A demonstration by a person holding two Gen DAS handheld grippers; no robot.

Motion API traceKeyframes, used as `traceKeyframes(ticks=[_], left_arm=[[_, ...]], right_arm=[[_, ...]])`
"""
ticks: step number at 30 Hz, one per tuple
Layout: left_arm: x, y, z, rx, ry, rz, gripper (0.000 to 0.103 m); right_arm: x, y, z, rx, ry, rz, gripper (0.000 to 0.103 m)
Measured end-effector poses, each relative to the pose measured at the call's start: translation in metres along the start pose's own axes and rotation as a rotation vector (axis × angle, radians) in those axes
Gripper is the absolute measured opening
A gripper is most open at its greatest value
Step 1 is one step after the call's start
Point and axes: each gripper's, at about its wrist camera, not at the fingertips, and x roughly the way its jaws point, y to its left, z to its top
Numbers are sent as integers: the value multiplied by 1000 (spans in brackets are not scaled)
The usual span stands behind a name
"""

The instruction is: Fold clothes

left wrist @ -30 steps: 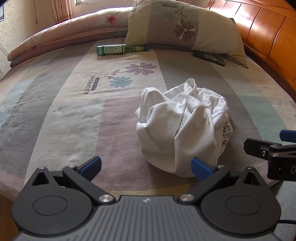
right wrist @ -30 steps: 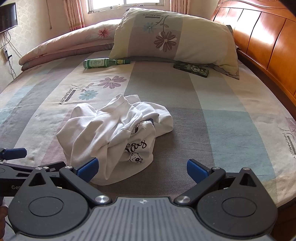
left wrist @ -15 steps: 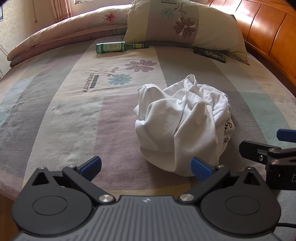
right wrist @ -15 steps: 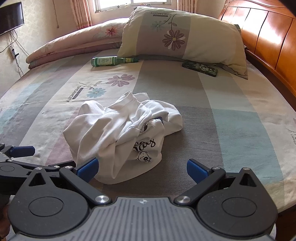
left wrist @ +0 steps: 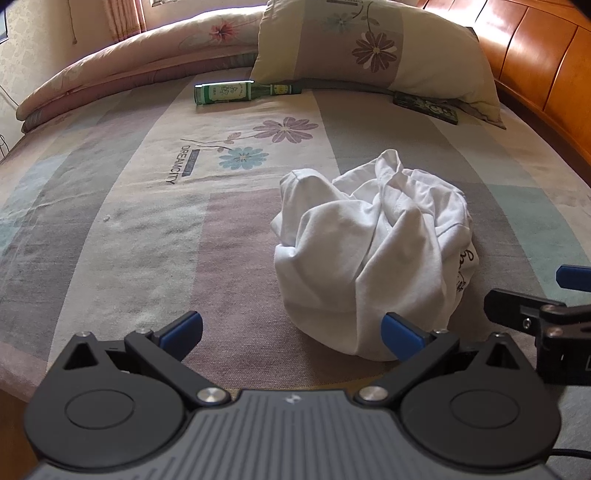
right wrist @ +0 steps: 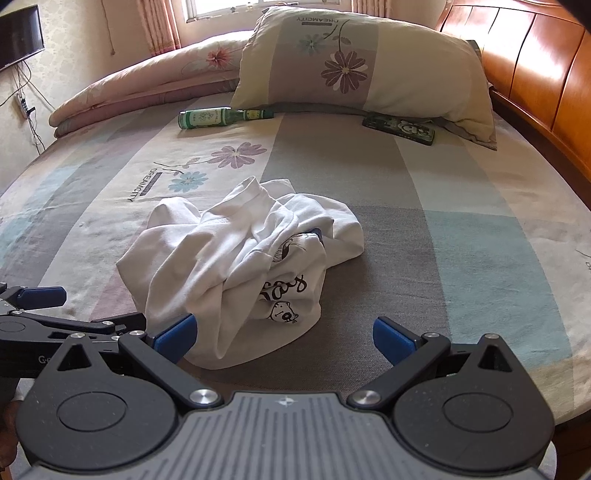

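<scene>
Left wrist view, from left to right. A rolled quilt (left wrist: pixel 122 70) runs along the upper left, its far end cut off by the frame edge. A green bottle (left wrist: pixel 236 92) lies on its side on the bed (left wrist: pixel 110 229), its neck pointing towards the pillow (left wrist: pixel 373 48) at top centre. A dark flat item (left wrist: pixel 424 107) lies just beside the pillow's lower right corner, too small to identify. The white shirt (left wrist: pixel 369 258), crumpled into a mound, sits right of centre on the bed; black print shows only at its right edge, largely hidden in the folds. The left claw (left wrist: pixel 291 330) occupies the lower frame with its blue fingertips (left wrist: pixel 183 328) spread wide and nothing between them; the right tip overlaps the shirt's near edge in the picture, and contact cannot be confirmed. At the right edge, the right claw enters, mostly cut off. The wooden headboard (left wrist: pixel 546 62) fills the upper right.

Right wrist view, from left to right. A wall-mounted screen (right wrist: pixel 20 35) is cropped at the upper left. The left claw (right wrist: pixel 40 314) protrudes from the lower left edge, partly hidden. The shirt (right wrist: pixel 240 266) lies left of centre, showing lettering and a small cartoon animal, part of it lost in the folds. The right claw (right wrist: pixel 284 334) is fully spread and empty, level above the bed's near edge.
</scene>
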Motion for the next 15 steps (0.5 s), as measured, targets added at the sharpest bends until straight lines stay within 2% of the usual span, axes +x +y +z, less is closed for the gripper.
traceKeyframes(ticks=[15], left_arm=[[18,7,6,-4,25,10,102]], right_arm=[[13,3,4,-7,25,-1,103]])
